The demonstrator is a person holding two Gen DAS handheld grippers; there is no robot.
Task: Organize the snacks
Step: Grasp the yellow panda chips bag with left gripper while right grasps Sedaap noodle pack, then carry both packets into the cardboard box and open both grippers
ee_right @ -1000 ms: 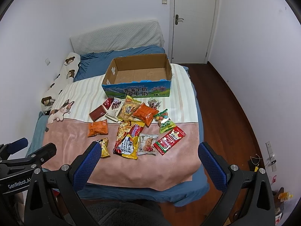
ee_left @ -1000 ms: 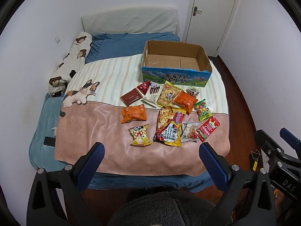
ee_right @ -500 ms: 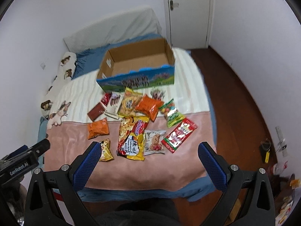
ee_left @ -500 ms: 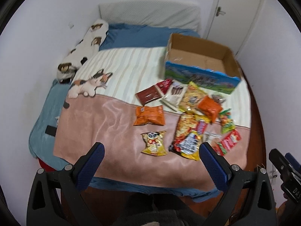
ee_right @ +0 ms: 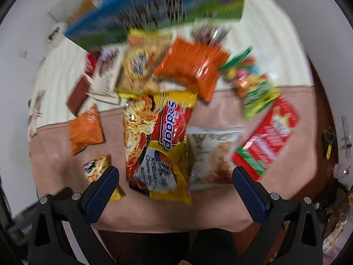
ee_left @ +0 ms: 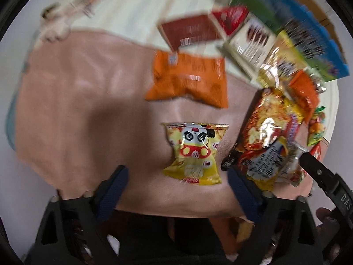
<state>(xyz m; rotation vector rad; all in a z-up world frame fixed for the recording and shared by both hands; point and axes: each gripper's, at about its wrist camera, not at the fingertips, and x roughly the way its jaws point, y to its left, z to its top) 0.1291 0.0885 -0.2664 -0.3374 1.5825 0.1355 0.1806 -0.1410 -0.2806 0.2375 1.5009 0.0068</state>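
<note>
Blurred snack packets lie on a pink blanket (ee_left: 77,99). My left gripper (ee_left: 176,174) points down just above a yellow panda-print packet (ee_left: 192,152). Its jaws are closing, and the packet's lower edge lies between the pads without touching them. My right gripper (ee_right: 175,173) hangs open over a large red-and-yellow noodle packet (ee_right: 158,141), whose lower end sits between its fingers. An orange packet (ee_left: 189,79) and a dark red packet (ee_left: 189,32) lie farther up. The open cardboard box (ee_right: 154,11) with a blue-green side stands behind the pile.
A white packet (ee_right: 211,154), a red packet (ee_right: 269,137), a green candy bag (ee_right: 258,95) and a bigger orange bag (ee_right: 194,66) lie to the right. The wooden floor (ee_right: 320,88) borders the bed's right edge. The person's dark clothing fills the bottom of both views.
Both grippers have dropped steeply toward the bed, so the snacks now fill the views and the room is out of sight. The left jaws stand a little narrower than before.
</note>
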